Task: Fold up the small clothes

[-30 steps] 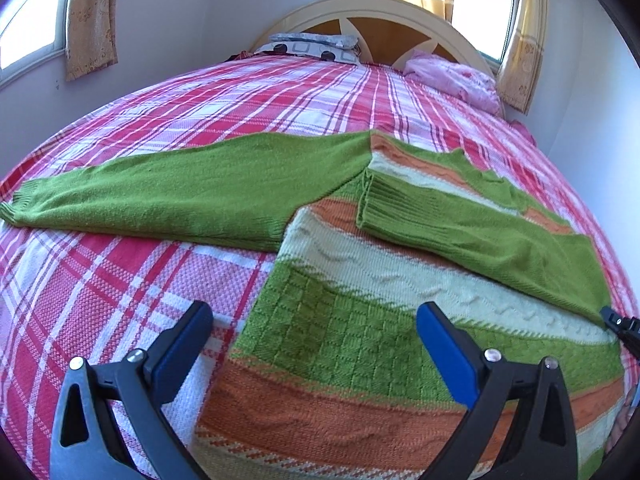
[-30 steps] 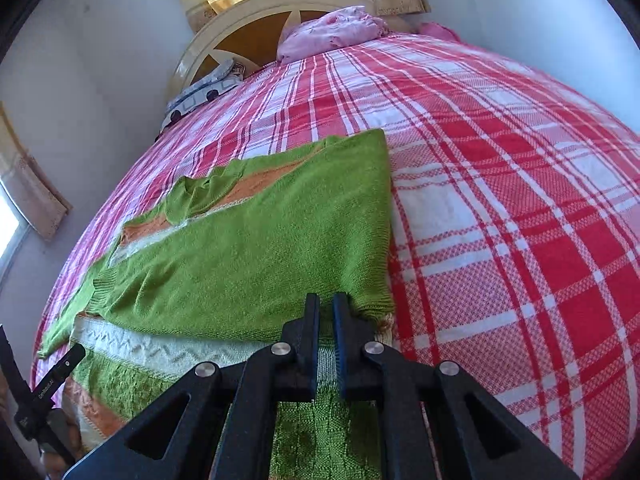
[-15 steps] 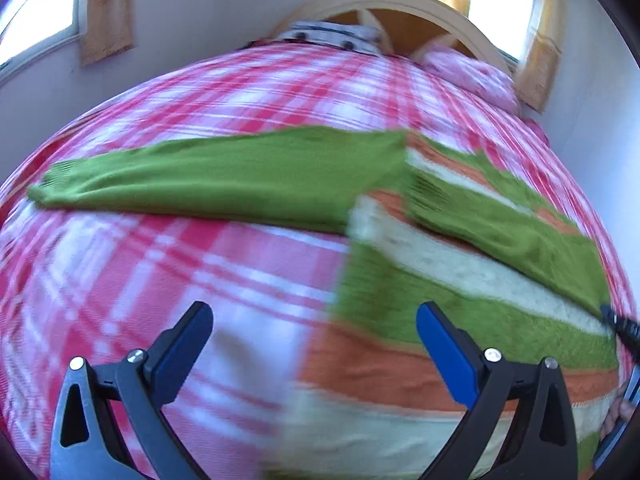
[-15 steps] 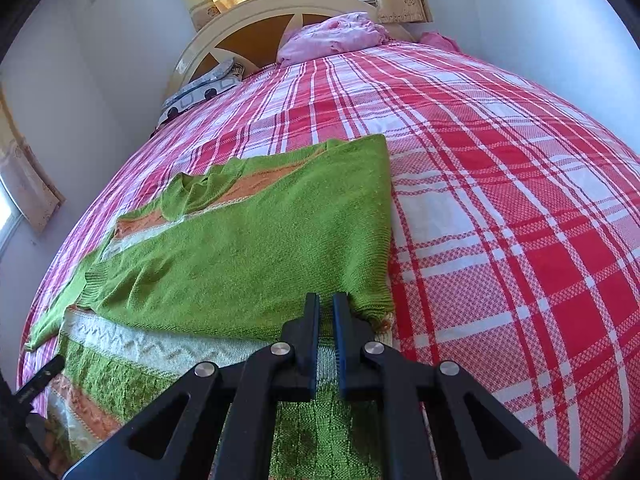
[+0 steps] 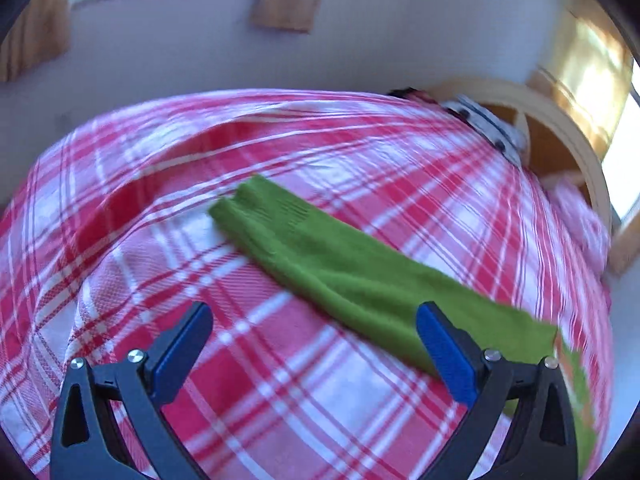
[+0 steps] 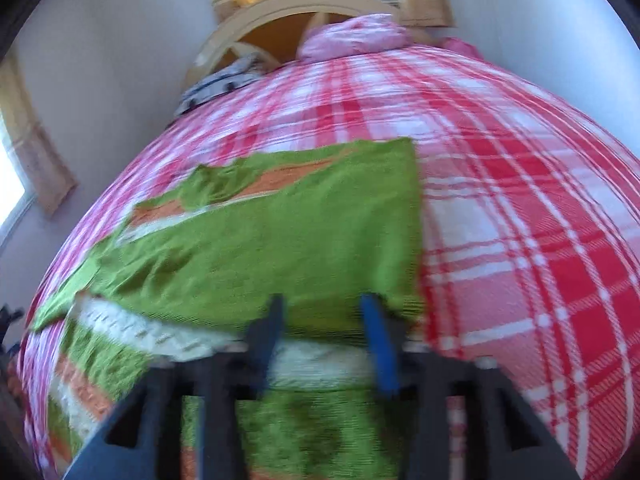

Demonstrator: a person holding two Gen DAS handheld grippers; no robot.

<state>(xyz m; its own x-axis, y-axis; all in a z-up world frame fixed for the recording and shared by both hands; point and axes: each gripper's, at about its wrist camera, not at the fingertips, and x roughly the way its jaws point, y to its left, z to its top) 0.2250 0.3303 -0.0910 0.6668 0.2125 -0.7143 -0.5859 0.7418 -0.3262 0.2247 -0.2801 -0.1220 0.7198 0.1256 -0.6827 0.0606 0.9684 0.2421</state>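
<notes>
On the plaid bed [image 5: 120, 280] the sweater [image 6: 280, 240] lies flat, right sleeve folded in, left sleeve [image 5: 340, 272] stretched out. My left gripper [image 5: 312, 344] is spread wide and empty above that sleeve; right gripper [image 6: 326, 340] is parted, holding nothing. Risk: a shallow pinch on the loose knit slips mid-fold, or drags the body askew.

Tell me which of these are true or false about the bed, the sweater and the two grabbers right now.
1. The left gripper is open and holds nothing. True.
2. The bedspread is plain blue. False: it is red, pink and white plaid.
3. One green sleeve lies stretched out flat on the bedspread. True.
4. The right gripper is clamped shut on the sweater. False: its jaws stand apart.
5. The sweater hangs in the air. False: it lies on the bed.
</notes>
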